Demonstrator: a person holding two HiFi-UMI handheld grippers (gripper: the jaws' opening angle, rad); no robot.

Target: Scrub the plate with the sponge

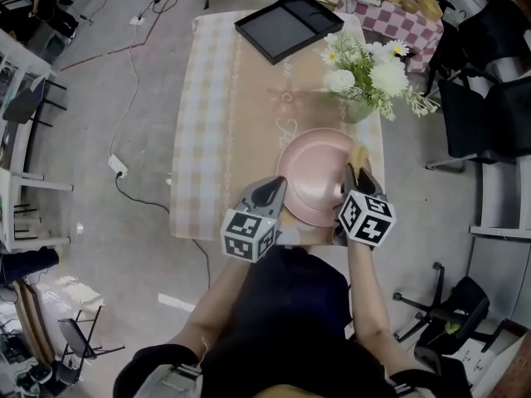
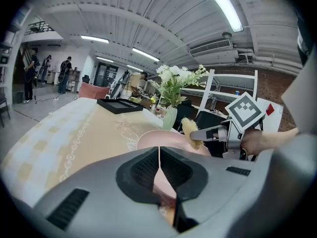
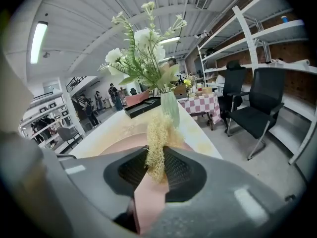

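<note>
– Starting from the plate (image 1: 315, 177): where does it sit?

– Pink, lying on the table (image 1: 224, 98) at the near end, right in front of the person. The sponge (image 1: 358, 156), a yellow fibrous wad, is at its right rim, clamped between the jaws of the right gripper (image 1: 358, 169). That gripper's own view shows the fibres squeezed between the pads with the plate below. Whether the sponge touches the plate, I cannot tell.

– And the left gripper (image 1: 270, 191)?

– Its jaws are drawn together, with only a hairline between the tips, at the plate's near-left rim. I cannot make out whether they nip the rim or merely sit beside it.

– What could go wrong, would you say?

– My guess: if the left gripper isn't really pinning the plate, a scrubbing stroke could slide it across the table, and the near edge is close. Most of the wad sticks out past the pads, so hard pressure could drag it out of the jaws. A wide stroke away from the person could also reach the vase of flowers (image 1: 358, 110), which stands just beyond the plate.

– Counts?

– One plate, one sponge, two grippers, one vase of flowers, and one black tray (image 1: 286, 25) at the far end, well apart from the plate.
</note>
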